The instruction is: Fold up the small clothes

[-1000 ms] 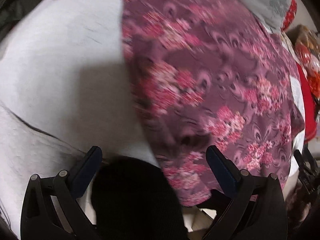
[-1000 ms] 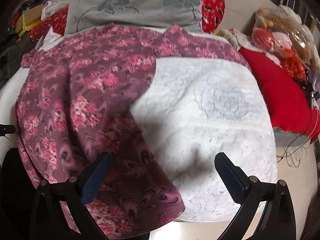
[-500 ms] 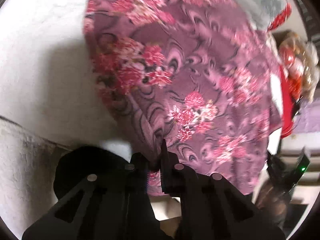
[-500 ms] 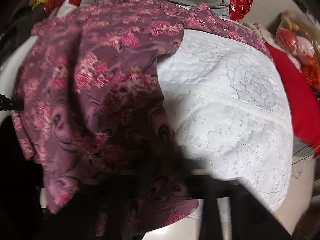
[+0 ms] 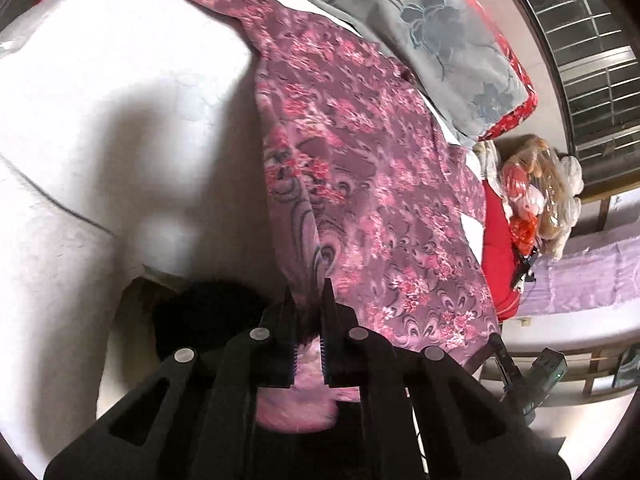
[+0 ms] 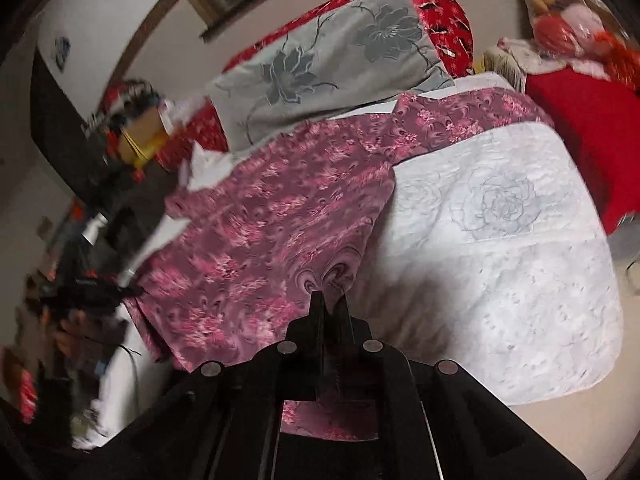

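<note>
A purple floral garment (image 5: 360, 168) with pink flowers lies spread on a white quilted bed (image 5: 120, 120). My left gripper (image 5: 307, 292) is shut on the garment's near hem, with cloth bunched between its fingers. In the right wrist view the same garment (image 6: 272, 220) stretches away over the bed (image 6: 500, 260). My right gripper (image 6: 329, 300) is shut on another part of the near hem. Both hold the hem lifted off the bed. The left gripper (image 6: 92, 292) shows at the left edge of the right wrist view.
A grey flowered pillow (image 6: 332, 60) lies on a red cushion (image 6: 444, 0) at the head of the bed. A red blanket (image 6: 588, 128) and a bagged doll (image 5: 536, 192) lie on the right. Clutter and boxes (image 6: 136, 136) stand at the left. A purple bench (image 5: 580, 280) is beside the bed.
Both grippers went from wide open to shut on the garment's near hem. Since then they have lifted it, and the views have pulled back from the bed.
</note>
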Available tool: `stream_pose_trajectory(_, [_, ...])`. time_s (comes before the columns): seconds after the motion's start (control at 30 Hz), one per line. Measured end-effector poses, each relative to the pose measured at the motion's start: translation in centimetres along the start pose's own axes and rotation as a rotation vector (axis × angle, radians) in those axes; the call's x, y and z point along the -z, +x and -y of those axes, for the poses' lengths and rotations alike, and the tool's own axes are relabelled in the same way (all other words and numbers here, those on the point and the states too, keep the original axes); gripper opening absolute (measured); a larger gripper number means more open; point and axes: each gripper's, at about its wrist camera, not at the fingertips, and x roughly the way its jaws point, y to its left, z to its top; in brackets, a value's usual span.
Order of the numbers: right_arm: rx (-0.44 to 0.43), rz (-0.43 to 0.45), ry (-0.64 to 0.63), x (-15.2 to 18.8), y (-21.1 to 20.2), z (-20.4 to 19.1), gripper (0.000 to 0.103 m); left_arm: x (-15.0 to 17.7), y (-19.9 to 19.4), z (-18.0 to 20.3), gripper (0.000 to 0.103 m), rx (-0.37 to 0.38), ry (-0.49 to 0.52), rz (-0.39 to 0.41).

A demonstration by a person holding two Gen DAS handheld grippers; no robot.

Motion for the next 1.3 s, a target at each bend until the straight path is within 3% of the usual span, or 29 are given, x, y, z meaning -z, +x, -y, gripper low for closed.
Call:
stream_pose_trajectory(0.1, [0.034, -0.063, 0.057, 1.0, 1.9, 2.0, 0.003, 0.8, 1.7, -2.6, 0.007, -0.132, -0.017, -0.025])
stream_pose_trajectory(0.27, [0.159, -0.226, 0.095, 3.2, 6.2, 4.8, 0.004, 2.0, 4.2, -5.7, 0.011, -0.134, -0.076, -0.115])
stream_pose_trajectory(0.33, [0.179, -0.223, 0.084, 3.0, 6.4, 4.8, 0.009, 2.0, 4.0, -5.5, 0.029, -0.104, -0.058, -0.105])
stream_pose_trajectory(0.37, [0.183, -0.211, 0.082, 2.6, 6.4, 4.7, 0.01, 1.9, 4.1, -5.3, 0.051, -0.102, -0.049, -0.096])
stream_pose_trajectory(0.4, [0.178, -0.2, 0.087, 2.0, 6.6, 4.7, 0.013, 1.5, 4.4, -4.8, 0.062, -0.1, -0.037, -0.08])
stream_pose_trajectory(0.47, [0.186, -0.178, 0.087, 1.6, 7.4, 4.9, 0.027, 1.8, 4.6, -4.9, 0.063, -0.111, -0.021, -0.074])
stream_pose_trajectory(0.5, [0.202, -0.173, 0.086, 1.6, 7.8, 5.1, 0.04, 1.6, 5.2, -4.6, 0.063, -0.117, -0.011, -0.086])
stream_pose_trajectory(0.53, [0.228, -0.179, 0.083, 1.4, 8.6, 5.2, 0.042, 1.8, 5.3, -4.6, 0.063, -0.125, 0.003, -0.097])
stream_pose_trajectory(0.6, [0.252, -0.221, 0.064, 1.2, 10.4, 5.2, 0.038, 1.6, 5.3, -3.5, 0.061, -0.155, 0.044, -0.078])
stream_pose_trajectory(0.63, [0.251, -0.222, 0.053, 1.3, 10.4, 5.1, 0.02, 1.5, 4.9, -3.0, 0.061, -0.151, 0.069, -0.06])
stream_pose_trajectory(0.67, [0.242, -0.203, 0.038, 1.0, 10.2, 4.7, 0.009, 1.2, 4.4, -2.1, 0.061, -0.141, 0.098, -0.033])
stream_pose_trajectory(0.73, [0.227, -0.135, 0.008, 0.1, 9.4, 4.1, 0.01, 0.5, 3.7, -0.1, 0.063, -0.121, 0.15, 0.032])
stream_pose_trajectory(0.83, [0.185, -0.086, 0.011, -1.1, 9.8, 4.0, 0.011, -0.8, 5.2, 2.2, 0.075, -0.141, 0.194, 0.069])
stream_pose_trajectory(0.9, [0.19, -0.134, -0.005, -1.1, 11.8, 4.2, 0.011, -1.5, 7.6, 3.1, 0.075, -0.214, 0.219, 0.065])
stream_pose_trajectory(1.0, [0.201, -0.172, -0.05, -1.4, 13.3, 4.1, 0.005, -2.1, 12.3, 3.6, 0.075, -0.409, 0.286, 0.014])
stream_pose_trajectory(1.07, [0.14, -0.134, 0.009, -3.4, 12.1, 5.4, 0.005, -2.1, 13.8, 3.6, 0.075, -0.453, 0.3, -0.019])
stream_pose_trajectory(1.1, [0.13, -0.074, 0.067, -4.9, 10.7, 6.8, 0.009, -2.2, 14.1, 3.4, 0.075, -0.45, 0.295, -0.021])
stream_pose_trajectory(1.17, [0.147, 0.053, 0.207, -7.9, 8.0, 11.1, 0.021, -2.4, 13.9, 3.5, 0.075, -0.435, 0.3, -0.015])
stream_pose_trajectory(1.23, [0.185, 0.17, 0.38, -10.7, 5.6, 16.9, 0.048, -2.8, 13.6, 3.4, 0.075, -0.421, 0.299, -0.01])
stream_pose_trajectory(1.3, [0.216, 0.248, 0.522, -13.0, 4.4, 22.1, 0.05, -3.2, 13.4, 3.3, 0.075, -0.406, 0.281, -0.004])
